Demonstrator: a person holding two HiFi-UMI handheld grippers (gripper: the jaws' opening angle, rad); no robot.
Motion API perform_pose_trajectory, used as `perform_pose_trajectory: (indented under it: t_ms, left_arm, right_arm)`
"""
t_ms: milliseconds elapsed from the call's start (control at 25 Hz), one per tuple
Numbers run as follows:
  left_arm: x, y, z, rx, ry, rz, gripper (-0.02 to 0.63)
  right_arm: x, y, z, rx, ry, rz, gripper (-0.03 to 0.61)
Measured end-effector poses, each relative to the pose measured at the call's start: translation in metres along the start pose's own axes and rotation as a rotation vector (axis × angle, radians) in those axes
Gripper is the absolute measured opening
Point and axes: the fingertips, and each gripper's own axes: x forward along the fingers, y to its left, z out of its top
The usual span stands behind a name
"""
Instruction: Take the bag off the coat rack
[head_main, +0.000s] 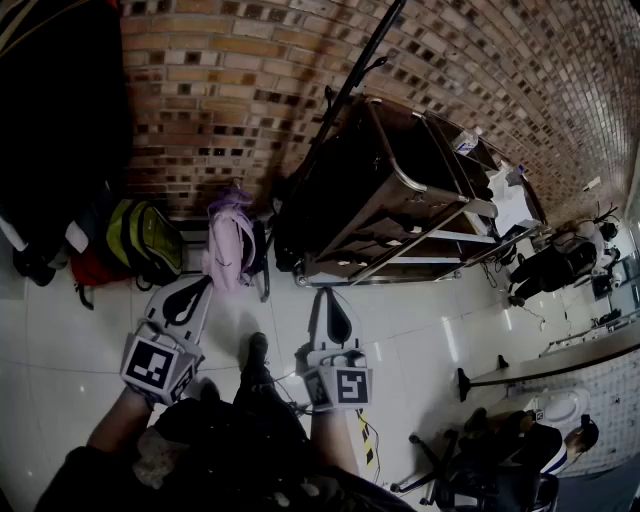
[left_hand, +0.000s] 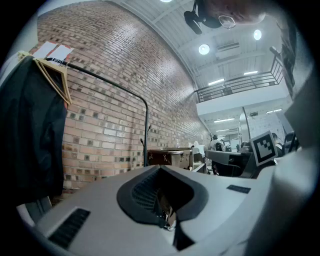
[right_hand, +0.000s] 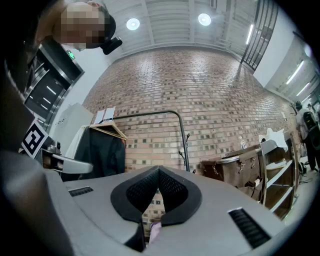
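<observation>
Head view: left gripper (head_main: 196, 288) and right gripper (head_main: 326, 300) are seen side by side at lower centre, both aimed at the brick wall (head_main: 230, 90).

The pink bag (head_main: 230, 245) is found at centre-left at the foot of the wall, just beyond the left gripper's tip. It is flanked by a yellow-green backpack (head_main: 148, 238) on the left and the rack's black upright (head_main: 350, 80) on the right. Whether it hangs or stands cannot be told.

Only this view shows the bag whole. In the right gripper view just a pink sliver is glimpsed in the gap beneath the jaws.

Only the gripper views show the rack rail (right_hand: 145, 114) and the wooden hanger (right_hand: 111, 130) carrying a dark coat (right_hand: 102, 152).

Left jaws are seen pressed together with nothing between them. Right jaws likewise are closed on nothing.

A brown trolley (head_main: 400, 180) is noted at upper right.

Writing: black-and-white square markers are carried on each cube (head_main: 155, 365). White sheets (left_hand: 54, 50) are seen atop the rack, print too small to read.
</observation>
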Motion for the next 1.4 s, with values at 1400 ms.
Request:
perform_pose_trajectory:
  t_ms: [1400]
  left_arm:
    - [0.311, 0.083, 0.015, 0.020, -0.032, 0.085, 0.018]
  right_arm:
    - [0.282, -0.217, -0.054, 0.025, 0.007, 0.042, 0.006]
